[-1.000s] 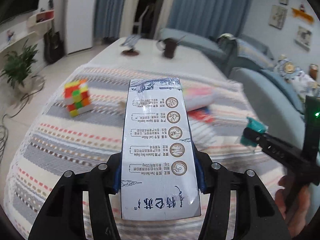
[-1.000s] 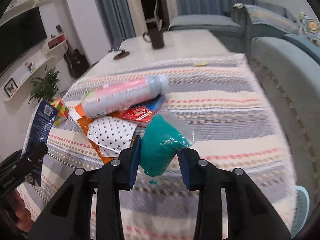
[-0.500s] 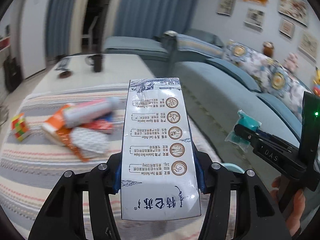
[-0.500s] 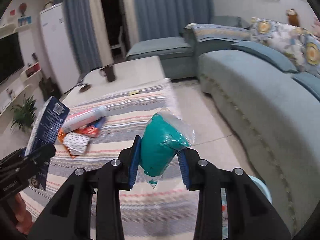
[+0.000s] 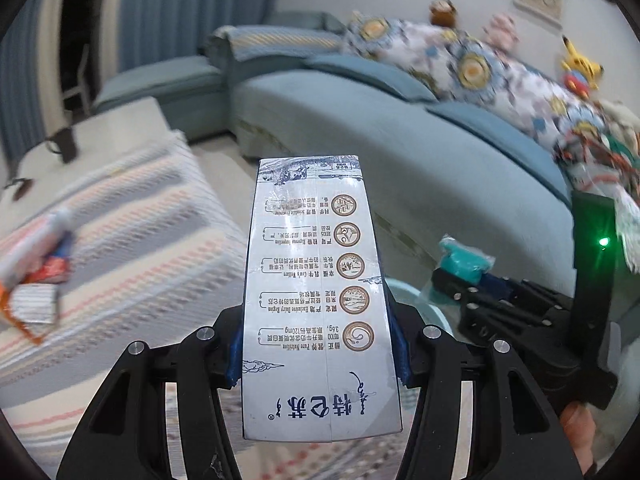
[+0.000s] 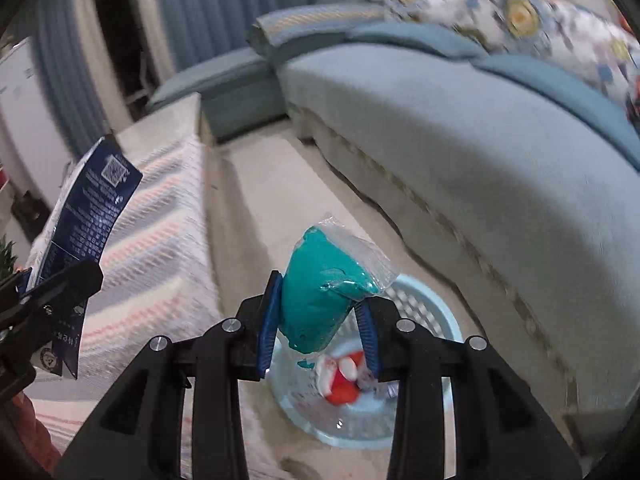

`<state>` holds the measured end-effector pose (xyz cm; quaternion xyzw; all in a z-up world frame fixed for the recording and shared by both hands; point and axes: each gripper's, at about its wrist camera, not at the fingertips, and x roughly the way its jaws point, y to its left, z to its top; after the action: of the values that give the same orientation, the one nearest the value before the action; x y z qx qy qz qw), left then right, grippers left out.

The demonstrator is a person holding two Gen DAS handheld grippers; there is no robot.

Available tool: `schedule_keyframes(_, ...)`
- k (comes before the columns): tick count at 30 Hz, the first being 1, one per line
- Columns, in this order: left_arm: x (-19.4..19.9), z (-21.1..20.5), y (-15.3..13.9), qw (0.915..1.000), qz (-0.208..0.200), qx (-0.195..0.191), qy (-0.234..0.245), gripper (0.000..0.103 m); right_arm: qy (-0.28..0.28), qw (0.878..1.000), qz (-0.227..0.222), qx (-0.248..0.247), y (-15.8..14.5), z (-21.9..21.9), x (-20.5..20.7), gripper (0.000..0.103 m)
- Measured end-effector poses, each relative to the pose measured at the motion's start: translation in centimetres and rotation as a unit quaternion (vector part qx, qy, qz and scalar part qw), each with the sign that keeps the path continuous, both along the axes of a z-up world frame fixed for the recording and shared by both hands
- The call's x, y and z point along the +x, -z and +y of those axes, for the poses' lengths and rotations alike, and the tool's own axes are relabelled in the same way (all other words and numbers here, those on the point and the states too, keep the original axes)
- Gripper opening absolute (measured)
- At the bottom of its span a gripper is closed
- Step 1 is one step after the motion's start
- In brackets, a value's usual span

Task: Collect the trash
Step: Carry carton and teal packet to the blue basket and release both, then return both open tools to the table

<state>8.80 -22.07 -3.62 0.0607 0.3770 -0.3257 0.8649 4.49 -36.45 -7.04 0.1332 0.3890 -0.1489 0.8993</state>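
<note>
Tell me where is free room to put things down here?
Free: striped cloth toward the mug, and floor between table and sofa. Crowded: wrapper pile at the cloth's left; basket already holds trash.

A long blue-grey sofa (image 6: 500, 168) with floral cushions (image 5: 472, 64) faces a table under a striped cloth (image 5: 132, 240); blue curtains (image 6: 224, 12) hang behind, over pale floor (image 6: 280, 200).

The left claw (image 5: 318, 344) grips a white milk carton (image 5: 316, 300) pointing away from it, with the striped counter (image 5: 132, 232) and its wrappers (image 5: 36, 280) to its left and the right claw (image 5: 460, 280), pinching a teal packet (image 5: 464, 260), to its right.
</note>
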Motion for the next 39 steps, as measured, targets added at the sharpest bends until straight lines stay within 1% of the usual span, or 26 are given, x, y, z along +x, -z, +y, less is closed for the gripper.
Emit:
schedule_keyframes(2,-0.2,-1.7,1.6,0.9997,0.009,0.015,0.018,0.053,0.009,1.0,0.016,0.007,1.6,-0.8,-0.5,0.032)
schedule_keyframes(4,-0.5,-3.5,3.0,0.9987,0.008,0.037,0.033,0.053,0.018,0.999,0.037,0.013,3.4,-1.6,-0.8,0.033)
schedule_keyframes(5,-0.5,-3.9,3.6,0.9983,0.011,0.042,0.039,0.053,0.022,0.998,0.048,0.019,4.4,-2.0,-0.8,0.033)
schedule_keyframes(8,-0.2,-4.9,5.3,0.9965,0.04,0.047,0.057,0.053,0.03,0.997,0.07,0.028,6.4,-2.4,-0.5,0.035)
schedule_keyframes(9,-0.1,-4.9,5.8,0.9962,0.048,0.045,0.057,0.055,0.032,0.996,0.073,0.03,6.8,-2.6,-0.6,0.034)
schedule_keyframes(10,0.1,-4.9,6.1,0.9959,0.055,0.043,0.058,0.06,0.034,0.996,0.076,0.033,7.2,-2.8,-0.6,0.034)
schedule_keyframes(11,0.3,-4.8,6.4,0.9955,0.063,0.039,0.058,0.063,0.034,0.995,0.08,0.038,7.6,-2.9,-0.5,0.035)
schedule_keyframes(12,0.4,-4.8,6.7,0.9956,0.066,0.037,0.055,0.067,0.036,0.995,0.083,0.041,7.9,-3.0,-0.5,0.038)
schedule_keyframes(14,0.7,-4.6,6.9,0.9956,0.069,0.036,0.052,0.068,0.044,0.994,0.087,0.042,8.3,-3.2,-0.6,0.053)
schedule_keyframes(18,0.9,-3.7,6.9,0.9959,0.069,0.034,0.048,0.068,0.048,0.994,0.085,0.052,8.6,-3.8,-0.9,0.054)
schedule_keyframes(23,1.1,-2.2,6.0,0.9968,0.067,0.025,0.035,0.068,0.041,0.995,0.081,0.049,8.0,-3.0,-1.1,0.054)
schedule_keyframes(29,1.2,0.6,4.6,0.998,0.062,0.008,0.012,0.068,0.021,0.997,0.062,0.038,5.9,-1.1,-0.4,0.054)
schedule_keyframes(34,1.7,4.3,2.5,0.9987,0.045,-0.007,-0.023,0.068,-0.005,0.999,0.021,0.032,2.7,1.5,0.6,0.054)
schedule_keyframes(39,2.9,9.9,-0.3,0.9958,0.022,-0.026,-0.085,0.068,-0.045,0.998,-0.027,0.027,-0.6,5.1,2.2,0.054)
